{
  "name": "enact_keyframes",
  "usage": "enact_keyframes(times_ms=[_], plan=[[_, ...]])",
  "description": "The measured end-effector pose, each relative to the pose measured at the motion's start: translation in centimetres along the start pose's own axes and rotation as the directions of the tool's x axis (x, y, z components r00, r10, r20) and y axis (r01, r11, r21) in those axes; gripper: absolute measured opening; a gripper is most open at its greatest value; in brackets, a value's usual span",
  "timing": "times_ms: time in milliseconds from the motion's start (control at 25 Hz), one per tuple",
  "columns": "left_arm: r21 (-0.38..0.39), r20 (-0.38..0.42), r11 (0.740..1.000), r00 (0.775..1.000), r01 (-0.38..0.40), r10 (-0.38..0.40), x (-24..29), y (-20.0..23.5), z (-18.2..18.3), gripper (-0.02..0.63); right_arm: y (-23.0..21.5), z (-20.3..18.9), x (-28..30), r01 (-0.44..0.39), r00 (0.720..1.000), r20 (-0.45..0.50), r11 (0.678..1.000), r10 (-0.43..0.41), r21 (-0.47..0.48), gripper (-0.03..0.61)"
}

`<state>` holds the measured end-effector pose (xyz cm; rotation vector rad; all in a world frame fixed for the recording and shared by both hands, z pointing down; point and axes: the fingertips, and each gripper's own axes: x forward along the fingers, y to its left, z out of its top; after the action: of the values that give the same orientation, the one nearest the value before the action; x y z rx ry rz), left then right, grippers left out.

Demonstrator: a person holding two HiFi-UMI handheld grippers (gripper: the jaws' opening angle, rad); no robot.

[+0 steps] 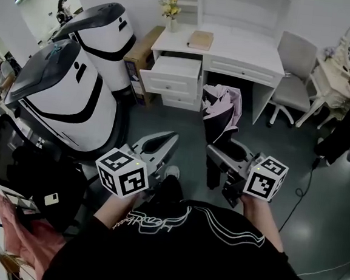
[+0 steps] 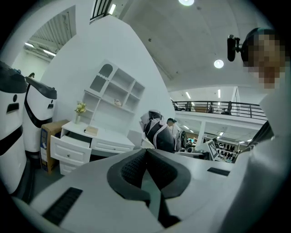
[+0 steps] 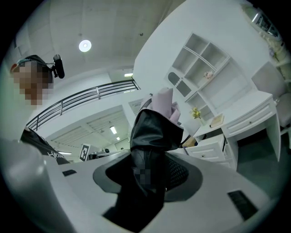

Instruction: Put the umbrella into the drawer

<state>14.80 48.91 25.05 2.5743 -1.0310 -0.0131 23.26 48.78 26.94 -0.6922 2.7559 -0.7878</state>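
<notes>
The right gripper (image 1: 223, 154) clamps the folded black-and-pink fabric umbrella (image 1: 221, 110), upright between its jaws. The left gripper (image 1: 162, 142) is closed, empty. The open white wooden desk drawer (image 1: 172, 69) lies well ahead.

Open floor (image 1: 164, 120) leads to the pulled-out drawer (image 1: 174, 69), hemmed by bulky white machines (image 1: 63, 99) on the left and a chair (image 1: 293, 70) on the right.
</notes>
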Motion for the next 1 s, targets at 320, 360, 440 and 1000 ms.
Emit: enact_keyframes(times_ms=[320,360,440,1000], plan=[[-0.030,-0.007,1.000,1.000,0.008,-0.008,3.2,5.2,-1.8,0.020,-5.5,-1.2,2.8,0.013,1.000,-0.009,1.000,-0.013,0.027,0.215],[-0.040,-0.009,0.999,1.000,0.012,-0.012,3.7,6.3,-1.5,0.020,-6.2,-0.9,3.8,0.015,1.000,-0.015,0.999,-0.015,0.035,0.215],[-0.060,-0.011,0.998,1.000,0.016,-0.017,4.6,8.8,-0.8,0.020,-7.6,-0.2,6.2,0.018,0.999,-0.035,0.999,-0.016,0.046,0.215],[-0.200,-0.060,0.979,0.998,-0.034,0.022,14.1,36.2,7.2,0.020,-23.7,5.9,29.2,0.023,0.995,-0.099,0.989,-0.009,0.147,0.215]])
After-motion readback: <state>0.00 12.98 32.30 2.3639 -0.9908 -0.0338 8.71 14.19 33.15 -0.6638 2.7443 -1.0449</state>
